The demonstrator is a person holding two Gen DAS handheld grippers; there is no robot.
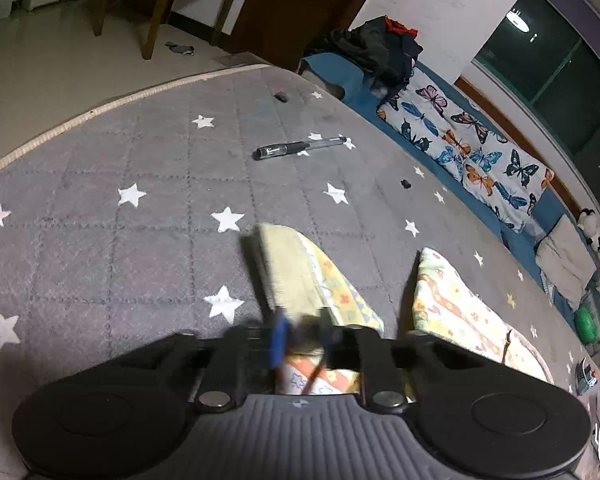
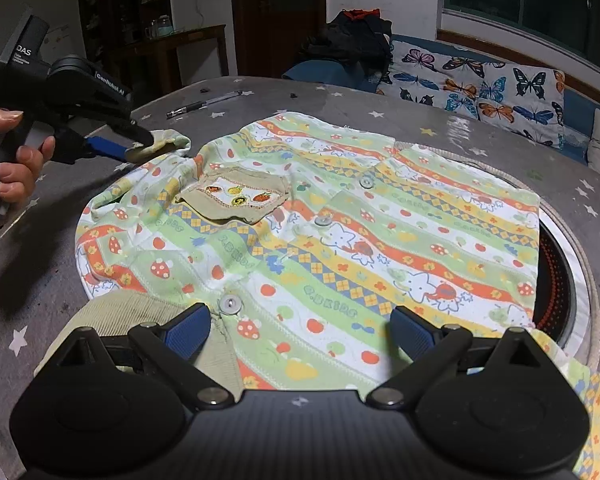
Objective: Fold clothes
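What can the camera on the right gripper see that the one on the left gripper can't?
Only the right wrist view shows the whole patterned shirt spread out, its chest pocket, the person's hand, and the open right gripper over the hem. Only the left wrist view shows the floor and chair legs beyond the table. Both show the left gripper pinching the sleeve cuff, the pen, and the butterfly cushion.

Grey star-print quilted surface (image 2: 440, 120) fills frame. Patterned shirt (image 2: 300, 240) spread flat at centre; pen (image 2: 204, 105) upper left; two small dark bits (image 1: 281, 97) near far edge.
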